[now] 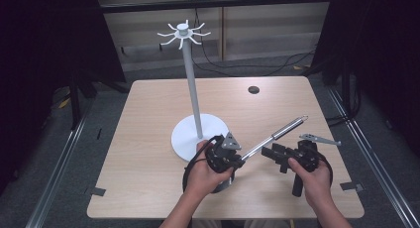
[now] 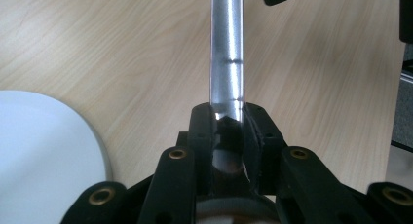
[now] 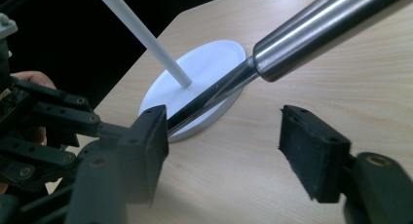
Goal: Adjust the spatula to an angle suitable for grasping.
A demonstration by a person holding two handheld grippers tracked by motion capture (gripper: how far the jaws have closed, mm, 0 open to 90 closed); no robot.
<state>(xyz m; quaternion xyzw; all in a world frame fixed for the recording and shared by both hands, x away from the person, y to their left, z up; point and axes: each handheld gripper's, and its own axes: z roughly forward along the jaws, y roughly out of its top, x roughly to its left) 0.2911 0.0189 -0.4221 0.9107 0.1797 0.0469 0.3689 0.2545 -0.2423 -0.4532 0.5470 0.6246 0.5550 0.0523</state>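
Note:
A long steel utensil (image 1: 277,134) slants up and to the right over the table, with its thicker handle (image 3: 311,36) at the far end. My left gripper (image 1: 225,156) is shut on its thin lower shaft (image 2: 226,63), right beside the white stand's round base (image 1: 190,136). The left gripper (image 2: 229,117) has its pads pressed on both sides of the shaft. My right gripper (image 1: 275,156) is held just right of the shaft, pointing left toward it. The right gripper (image 3: 224,136) is open, and the shaft passes beyond its left pad (image 3: 153,131) without being clamped.
The white stand's pole (image 1: 193,84) rises to a ring of curved hooks (image 1: 183,33) above the table's centre. A small black round spot (image 1: 253,89) lies at the back right of the wooden table (image 1: 148,178). Cables run across the floor behind.

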